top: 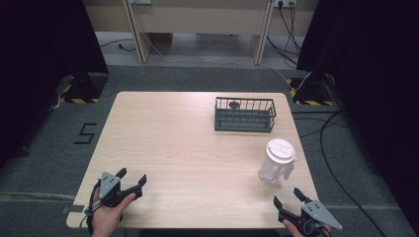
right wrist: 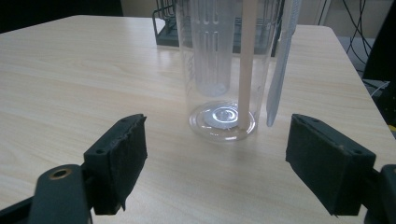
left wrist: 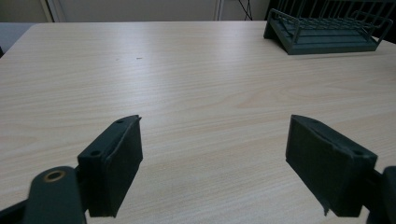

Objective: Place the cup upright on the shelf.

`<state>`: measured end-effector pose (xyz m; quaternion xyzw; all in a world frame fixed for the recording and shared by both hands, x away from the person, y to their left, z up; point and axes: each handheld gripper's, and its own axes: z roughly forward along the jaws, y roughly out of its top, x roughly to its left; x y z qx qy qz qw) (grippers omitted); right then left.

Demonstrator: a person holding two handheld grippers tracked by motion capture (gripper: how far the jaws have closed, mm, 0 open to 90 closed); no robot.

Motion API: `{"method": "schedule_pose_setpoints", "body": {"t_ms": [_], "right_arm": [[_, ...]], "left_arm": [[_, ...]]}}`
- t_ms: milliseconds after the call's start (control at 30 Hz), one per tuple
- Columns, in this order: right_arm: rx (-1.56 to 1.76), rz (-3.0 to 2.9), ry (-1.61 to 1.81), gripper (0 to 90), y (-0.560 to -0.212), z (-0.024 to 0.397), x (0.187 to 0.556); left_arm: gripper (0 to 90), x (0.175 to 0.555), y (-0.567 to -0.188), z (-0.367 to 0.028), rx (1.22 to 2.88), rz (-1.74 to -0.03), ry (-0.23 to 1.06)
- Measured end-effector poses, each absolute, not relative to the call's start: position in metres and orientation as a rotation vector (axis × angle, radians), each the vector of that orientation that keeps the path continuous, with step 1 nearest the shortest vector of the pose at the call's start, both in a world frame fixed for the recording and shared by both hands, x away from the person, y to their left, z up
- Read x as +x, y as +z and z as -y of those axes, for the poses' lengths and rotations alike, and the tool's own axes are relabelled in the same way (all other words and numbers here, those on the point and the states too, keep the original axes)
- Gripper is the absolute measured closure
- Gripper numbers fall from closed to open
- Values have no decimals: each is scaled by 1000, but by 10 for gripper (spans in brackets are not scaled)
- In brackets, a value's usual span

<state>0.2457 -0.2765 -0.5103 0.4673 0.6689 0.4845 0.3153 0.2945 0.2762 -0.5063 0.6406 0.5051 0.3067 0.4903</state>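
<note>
Although its top is cut off in our right gripper view, we see the clear tumbler standing ahead of our right gripper. Both it and our left gripper gape wide, holding nothing, the tumbler right of centre near the wire rack.

A light wooden desk is set on grey carpet. Black curtains are hung at both sides; cables are trailed across the floor.

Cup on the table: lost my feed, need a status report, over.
Left gripper open, right gripper open, both near table's near edge. Cup upright, lidded, just ahead of right gripper, untouched. Rack behind it; nothing between.
</note>
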Motion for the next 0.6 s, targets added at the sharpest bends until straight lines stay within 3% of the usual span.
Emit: {"method": "schedule_pose_setpoints", "body": {"t_ms": [600], "right_arm": [[1200, -1752, 1295, 196, -500, 259, 281]], "left_arm": [[181, 294, -506, -276, 1554, -1225, 743]]}}
